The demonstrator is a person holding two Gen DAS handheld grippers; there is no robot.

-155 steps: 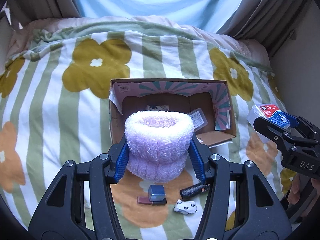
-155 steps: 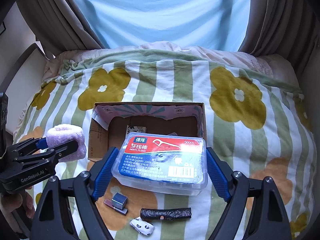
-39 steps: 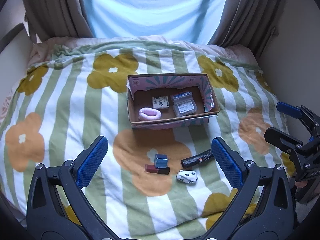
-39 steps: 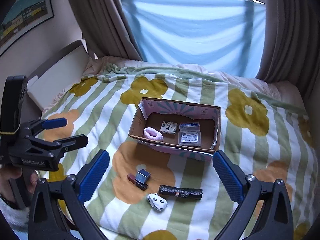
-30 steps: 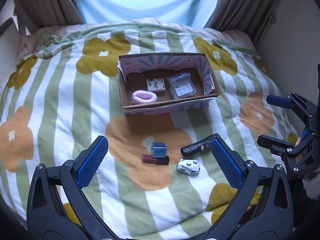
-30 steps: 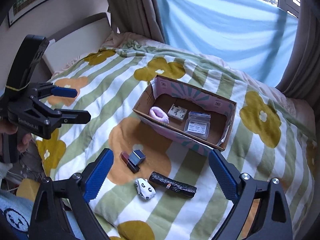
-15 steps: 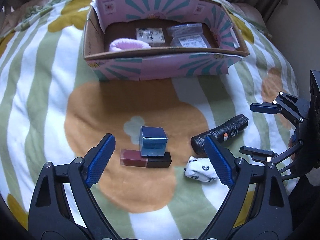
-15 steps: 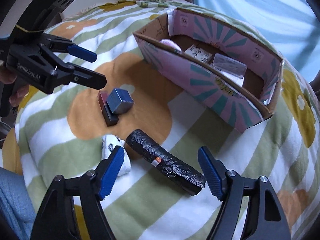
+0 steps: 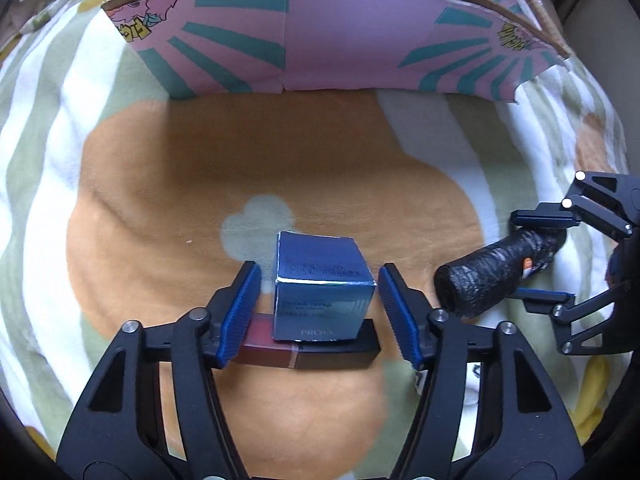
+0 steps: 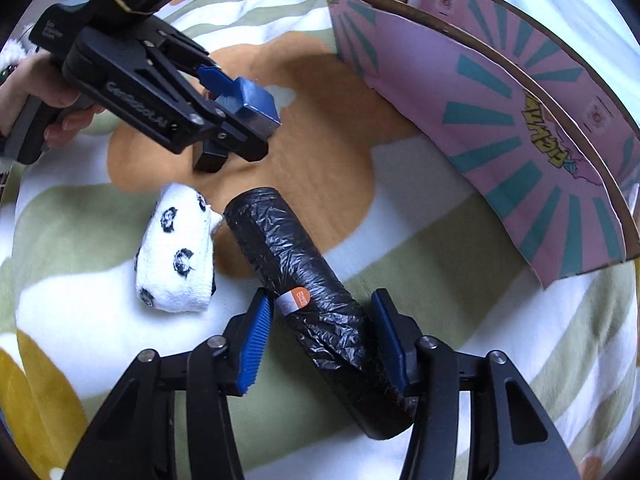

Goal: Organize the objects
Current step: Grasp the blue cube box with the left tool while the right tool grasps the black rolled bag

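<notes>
Left gripper (image 9: 320,312): jaws closing around blue carton (image 9: 322,288), a slight gap seemingly left at each pad; carton is seated on dark lipstick tube (image 9: 308,354). Right gripper (image 10: 320,344): jaws closing around black bag roll (image 10: 304,280), contact unclear. 1 patterned sock (image 10: 176,252) beside roll. Cardboard box (image 9: 320,40) stood beyond on floral duvet (image 9: 160,184)

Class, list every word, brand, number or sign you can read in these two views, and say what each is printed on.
"GenRobot.AI": side of the black left gripper.
"PRO…": shiny blue cube carton; remaining letters and lines above are blurred.
Yellow cartoon lettering: pink-and-teal cardboard box; unreadable.
Orange sticker: black plastic bag roll; too small.
</notes>
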